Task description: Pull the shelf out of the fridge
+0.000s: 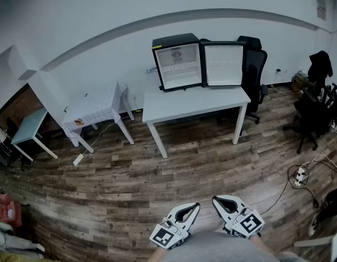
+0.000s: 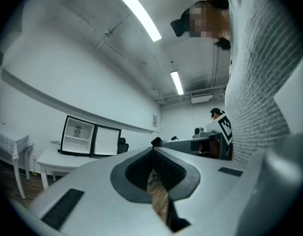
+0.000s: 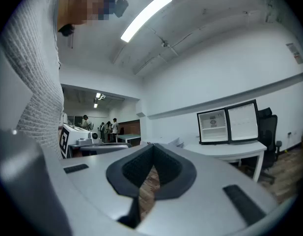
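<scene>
While both claws hang close to the person's body at the near edge of the head view, the fridge (image 1: 177, 64) stands well apart from them on the white tabletop (image 1: 195, 103), with its door (image 1: 224, 64) swung open to the right. The shelf (image 1: 180, 67) lies inside, across the middle of the compartment, and is untouched. The left claw (image 1: 196, 205) and right claw (image 1: 214, 199) each have their jaws together with nothing between them, as both gripper views show.

Likely hazards, judged from this layout:
- **Closed jaws:** a claw that reaches the shelf with its jaws together would only push the front edge and could not grip it, so the jaws must part first.
- **Light fridge:** the fridge is small and stands free on the tabletop, so a hard or skewed pull may drag or tip it forward if the shelf binds in its side supports.
- **One-sided grip:** a grip on one side of the shelf could twist it and jam it.
- **Shelf leaving its supports:** once clear of them, the shelf may droop or slip from the pads.
- **Obstacles on the approach:** a power strip (image 1: 299, 174) and loose cable lie on the floor to the right, and an office chair (image 1: 256, 72) stands just beside the door. Either could catch a foot or an elbow.
</scene>
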A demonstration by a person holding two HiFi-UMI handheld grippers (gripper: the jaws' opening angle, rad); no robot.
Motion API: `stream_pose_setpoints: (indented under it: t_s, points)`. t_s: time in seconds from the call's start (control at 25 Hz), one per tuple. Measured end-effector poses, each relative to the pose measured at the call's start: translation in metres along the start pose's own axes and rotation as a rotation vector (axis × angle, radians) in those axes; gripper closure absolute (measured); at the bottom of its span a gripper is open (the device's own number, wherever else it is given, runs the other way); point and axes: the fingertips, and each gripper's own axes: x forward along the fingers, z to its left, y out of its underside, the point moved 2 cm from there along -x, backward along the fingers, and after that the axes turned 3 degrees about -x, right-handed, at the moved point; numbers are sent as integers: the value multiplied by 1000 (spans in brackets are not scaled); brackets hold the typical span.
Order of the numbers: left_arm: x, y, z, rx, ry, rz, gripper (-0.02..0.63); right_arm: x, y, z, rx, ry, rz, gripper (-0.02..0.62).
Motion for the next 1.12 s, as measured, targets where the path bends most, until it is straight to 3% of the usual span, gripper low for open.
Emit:
stream_pose_setpoints:
  t_s: [0.76, 1.12]
  points:
    - [-13, -5, -2, -8, -8, -10, 594, 5, -4, 12, -24, -30, 27, 583]
    - [-11, -8, -3, -12, -11, -7, 594, 3, -10, 11, -6, -28, -9, 583]
